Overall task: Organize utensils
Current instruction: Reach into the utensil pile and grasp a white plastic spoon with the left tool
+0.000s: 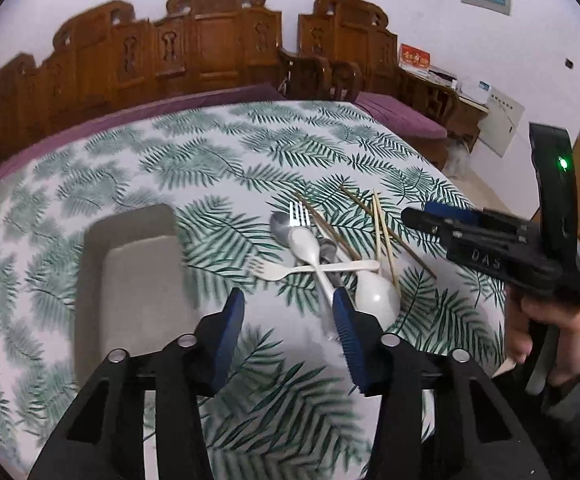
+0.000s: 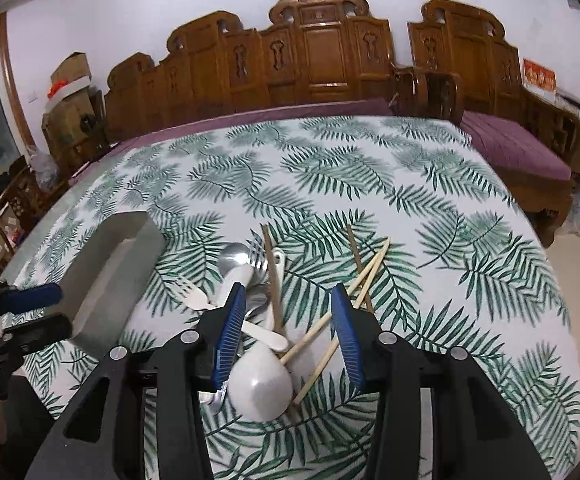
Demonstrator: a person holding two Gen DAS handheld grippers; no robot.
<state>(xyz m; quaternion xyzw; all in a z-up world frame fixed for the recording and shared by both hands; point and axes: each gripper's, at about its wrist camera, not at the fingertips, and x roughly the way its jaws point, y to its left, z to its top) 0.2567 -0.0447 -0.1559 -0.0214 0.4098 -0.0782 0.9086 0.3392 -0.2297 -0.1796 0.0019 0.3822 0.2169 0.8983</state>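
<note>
Green palm fronds printed on white cloth cover the tabletop (image 2: 369, 168) where I am working both grippers, with nothing yet sorted. Left of the utensil heap sits the grey tray (image 1: 130, 264), long and shallow, and as far as I can see it holds nothing. The heap itself is a tangle: a large white spoon (image 2: 260, 386) lies at its near edge, bowl toward me; beyond it a white plastic fork (image 1: 290, 270) crosses a smaller white spoon (image 1: 307, 246), with a steel spoon (image 1: 282, 224) and steel fork (image 1: 301, 212) at the far side. Bamboo chopsticks (image 2: 341, 312) fan out along the heap's right side, some pale, some darker. My right gripper (image 2: 288, 292) hangs over the heap with its fingers spread apart, gripping nothing. My left gripper (image 1: 288, 300) hovers between heap and tray, fingers likewise parted and empty. I judge this the first pick. Next I should lower onto one piece lying free of the others, probably a chopstick, close on it alone, and carry it left into the tray.
</note>
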